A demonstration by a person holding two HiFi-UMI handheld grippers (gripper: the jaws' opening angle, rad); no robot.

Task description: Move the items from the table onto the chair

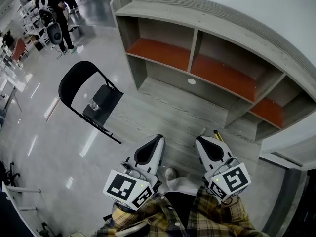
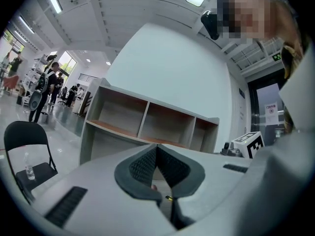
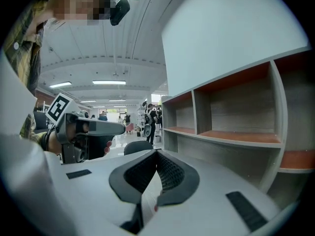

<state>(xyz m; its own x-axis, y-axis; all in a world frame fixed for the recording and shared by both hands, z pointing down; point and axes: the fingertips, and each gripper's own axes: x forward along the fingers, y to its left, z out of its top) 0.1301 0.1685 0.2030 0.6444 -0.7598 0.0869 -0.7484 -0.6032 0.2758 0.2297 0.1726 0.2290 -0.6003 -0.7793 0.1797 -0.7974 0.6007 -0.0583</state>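
Observation:
A black folding chair (image 1: 74,85) stands on the glossy floor at the left, with a small clear bottle (image 1: 94,104) on its seat. My left gripper (image 1: 158,138) and right gripper (image 1: 200,141) are held side by side low in the head view, close to the person's plaid shirt. Both are shut with nothing between the jaws. In the left gripper view the shut gripper (image 2: 157,147) points at the shelf unit, with the chair (image 2: 22,141) and bottle (image 2: 29,171) far left. The right gripper (image 3: 156,153) is also shut and empty, with the chair's back (image 3: 138,145) just beyond it.
A grey shelf unit (image 1: 207,31) with orange shelves stands ahead, against the white wall. A small white disc (image 1: 191,81) lies on its lower board. People and racks (image 1: 54,14) are far off at the upper left. A thin yellow-and-black object (image 1: 217,134) shows beside the right gripper.

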